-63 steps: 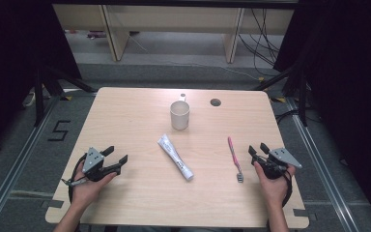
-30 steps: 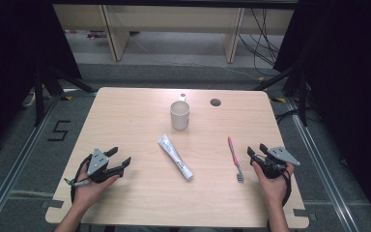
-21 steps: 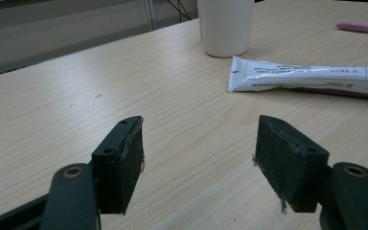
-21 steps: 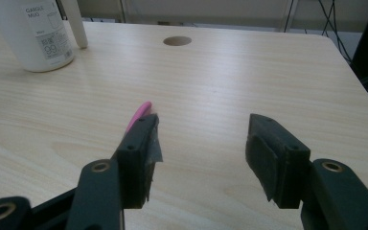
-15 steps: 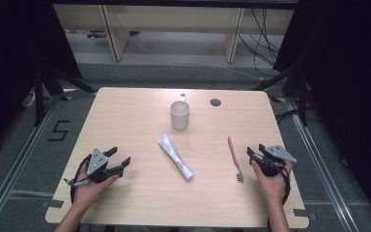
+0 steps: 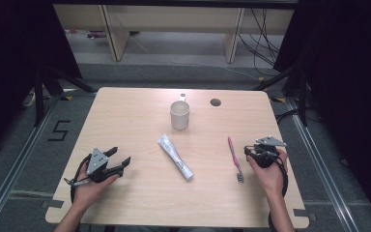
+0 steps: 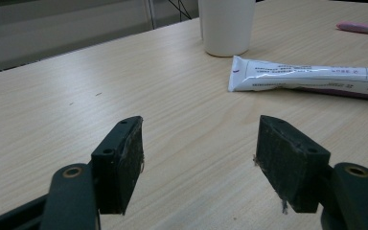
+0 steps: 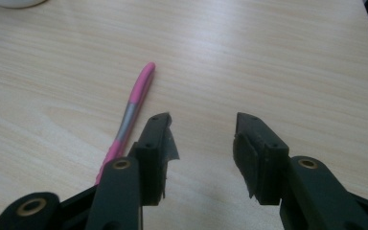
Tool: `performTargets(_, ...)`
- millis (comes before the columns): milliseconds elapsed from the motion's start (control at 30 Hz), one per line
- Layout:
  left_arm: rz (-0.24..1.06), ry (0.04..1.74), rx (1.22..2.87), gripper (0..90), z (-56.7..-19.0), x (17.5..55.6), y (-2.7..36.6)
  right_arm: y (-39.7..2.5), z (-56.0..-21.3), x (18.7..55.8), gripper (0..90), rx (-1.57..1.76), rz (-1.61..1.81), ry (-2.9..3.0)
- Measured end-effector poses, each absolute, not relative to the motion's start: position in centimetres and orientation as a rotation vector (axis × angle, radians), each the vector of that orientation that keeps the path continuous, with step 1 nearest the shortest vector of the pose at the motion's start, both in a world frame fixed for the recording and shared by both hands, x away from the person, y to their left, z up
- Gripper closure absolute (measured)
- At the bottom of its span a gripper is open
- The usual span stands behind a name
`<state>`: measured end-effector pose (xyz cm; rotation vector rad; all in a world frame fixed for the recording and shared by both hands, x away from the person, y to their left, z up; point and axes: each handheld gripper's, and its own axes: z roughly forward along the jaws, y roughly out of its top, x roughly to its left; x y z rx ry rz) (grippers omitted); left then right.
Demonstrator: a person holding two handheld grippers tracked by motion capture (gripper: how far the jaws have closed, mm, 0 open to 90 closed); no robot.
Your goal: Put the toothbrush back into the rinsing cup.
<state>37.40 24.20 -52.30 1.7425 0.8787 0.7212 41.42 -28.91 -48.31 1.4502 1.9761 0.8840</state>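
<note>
Lying diagonally, toothpaste tube (image 6: 175,157), cap near-right

Your left gripper (image 6: 118,160) is black with a grey three-cornered plate on top, and a black cable loops off at its 7 o'clock. Your right gripper (image 6: 249,150) looks the same, plate included. Brass-ringed holes and small screws dot the matte jaws, and both forearms are bare

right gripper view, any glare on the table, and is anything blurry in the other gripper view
Right gripper view: a pale sheen crosses the tabletop beyond the jaws; the pink toothbrush stays sharp. Left gripper view: the near jaws look slightly soft, while the toothpaste tube is sharp enough to show print, too small to read.
</note>
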Motion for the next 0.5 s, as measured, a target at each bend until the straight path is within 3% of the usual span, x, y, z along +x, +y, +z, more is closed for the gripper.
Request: performTargets(500,0.719,0.881,1.745,32.9,-52.3,37.4,24.2,-26.6,-45.8,43.9,58.6,1.623,0.64,2.227)
